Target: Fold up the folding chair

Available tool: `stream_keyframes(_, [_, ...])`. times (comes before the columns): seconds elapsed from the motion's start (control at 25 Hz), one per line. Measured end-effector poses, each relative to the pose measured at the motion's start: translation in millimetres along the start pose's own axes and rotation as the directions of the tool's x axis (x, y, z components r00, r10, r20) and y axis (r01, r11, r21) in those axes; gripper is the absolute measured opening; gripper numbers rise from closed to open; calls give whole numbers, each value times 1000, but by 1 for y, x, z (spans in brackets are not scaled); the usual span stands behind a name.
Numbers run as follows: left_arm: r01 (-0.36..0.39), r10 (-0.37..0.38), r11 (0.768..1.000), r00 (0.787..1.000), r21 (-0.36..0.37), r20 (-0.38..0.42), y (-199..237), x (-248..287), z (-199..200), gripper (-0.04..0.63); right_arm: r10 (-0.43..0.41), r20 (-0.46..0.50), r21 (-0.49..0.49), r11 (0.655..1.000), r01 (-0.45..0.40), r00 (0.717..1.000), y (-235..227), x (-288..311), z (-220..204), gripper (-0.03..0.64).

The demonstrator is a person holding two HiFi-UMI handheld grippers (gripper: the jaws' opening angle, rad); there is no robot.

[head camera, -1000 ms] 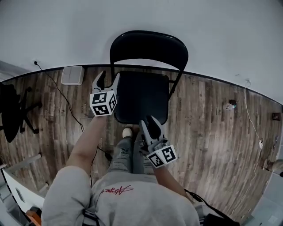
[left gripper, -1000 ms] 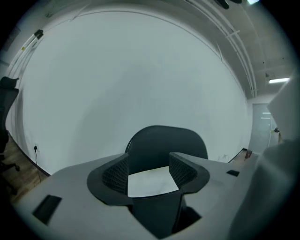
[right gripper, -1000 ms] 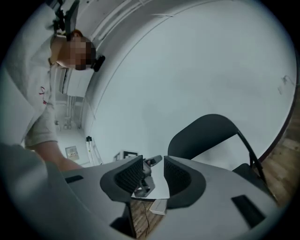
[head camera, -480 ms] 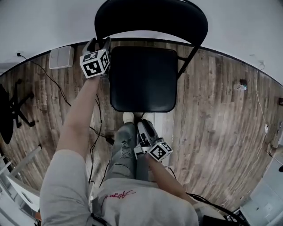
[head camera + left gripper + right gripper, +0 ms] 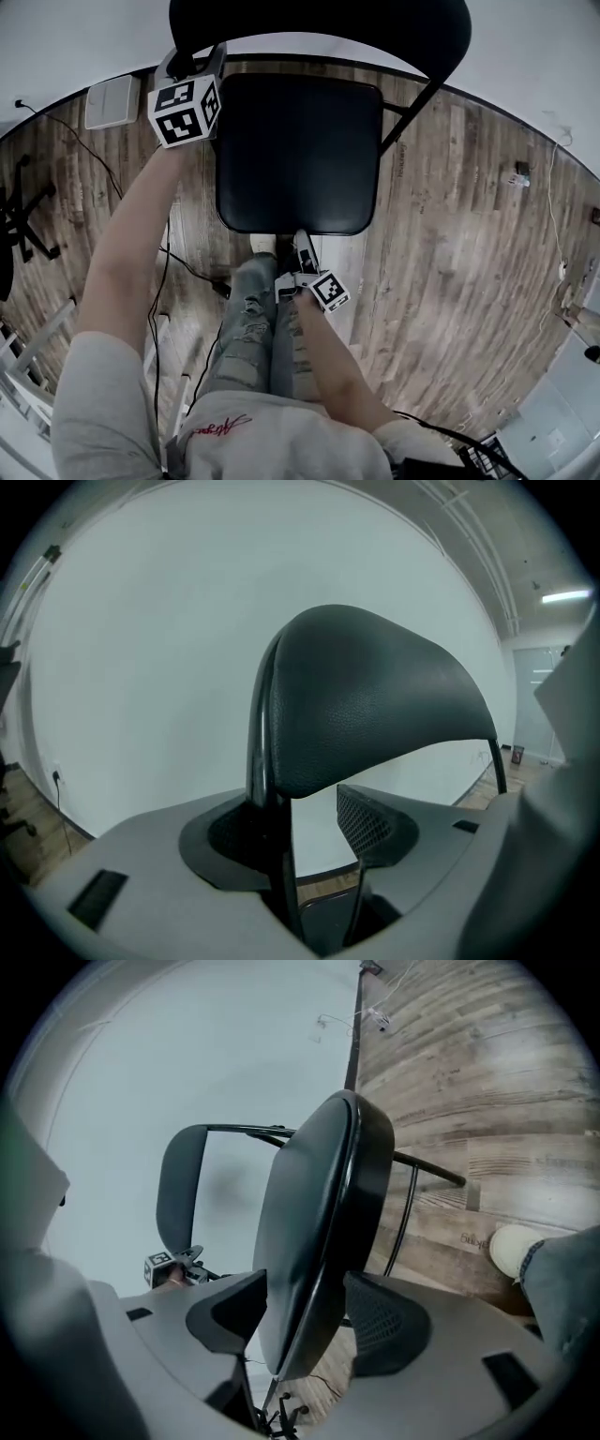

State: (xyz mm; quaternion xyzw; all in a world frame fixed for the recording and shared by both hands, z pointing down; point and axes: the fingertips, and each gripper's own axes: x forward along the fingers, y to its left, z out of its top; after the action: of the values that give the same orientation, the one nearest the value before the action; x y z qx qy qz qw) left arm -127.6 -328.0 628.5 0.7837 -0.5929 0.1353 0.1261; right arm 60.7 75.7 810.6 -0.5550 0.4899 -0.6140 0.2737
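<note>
A black folding chair stands unfolded against the white wall, its seat (image 5: 298, 155) in the middle of the head view and its backrest (image 5: 319, 23) at the top. My left gripper (image 5: 194, 58) is at the backrest's left frame tube (image 5: 262, 761). That tube stands between the jaws against the left one, with a gap to the right pad (image 5: 366, 822). My right gripper (image 5: 302, 246) is at the seat's front edge. Its jaws are opening, and the seat (image 5: 309, 1241) shows edge-on between them.
The person's legs and a white shoe (image 5: 263, 245) are just in front of the seat. A white box (image 5: 111, 101) lies on the wooden floor by the wall, a cable (image 5: 178, 258) runs left of the chair, and an office chair's base (image 5: 19, 220) is far left.
Both grippers came down to the chair. The left one went from beside the seat to the backrest's left tube. The right one sank, rolled and reached the seat's front edge.
</note>
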Motion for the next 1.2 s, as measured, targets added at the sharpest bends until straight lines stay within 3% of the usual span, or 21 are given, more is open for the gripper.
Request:
stream_keyframes(0.2, [-1, 1, 1000, 1000, -24, 11, -1, 3, 0, 261, 119, -65, -43, 992, -122, 991, -7, 5, -10, 259])
stream_keyframes(0.32, [16, -15, 1000, 1000, -20, 27, -2, 5, 3, 261, 127, -20, -23, 992, -127, 992, -9, 27, 4, 270])
stream_keyframes(0.48, [33, -32, 999, 999, -16, 38, -4, 6, 2, 257, 211, -31, 51, 976, -209, 977, -7, 38, 7, 268])
stream_keyframes(0.64, [-10, 13, 996, 999, -93, 32, 11, 7, 5, 107, 200, -87, 104, 976, -191, 976, -5, 40, 8, 267])
stream_keyframes(0.72, [-23, 27, 995, 999, -100, 38, 16, 6, 12, 47, 205, -104, 122, 974, -193, 973, 10, 41, 9, 267])
stream_keyframes(0.8, [-17, 23, 996, 998, -93, 64, 18, 1, 25, 32, 219, -83, 134, 969, -207, 972, 32, 42, 13, 265])
stream_keyframes(1.0, [21, -17, 999, 995, -47, 102, 10, -9, 58, 23, 276, -71, 171, 950, -261, 959, 99, 40, 32, 238])
stream_keyframes(1.2, [52, -52, 999, 992, 1, 114, 6, -13, 84, 23, 371, -131, 138, 925, -353, 919, 179, 51, 51, 197])
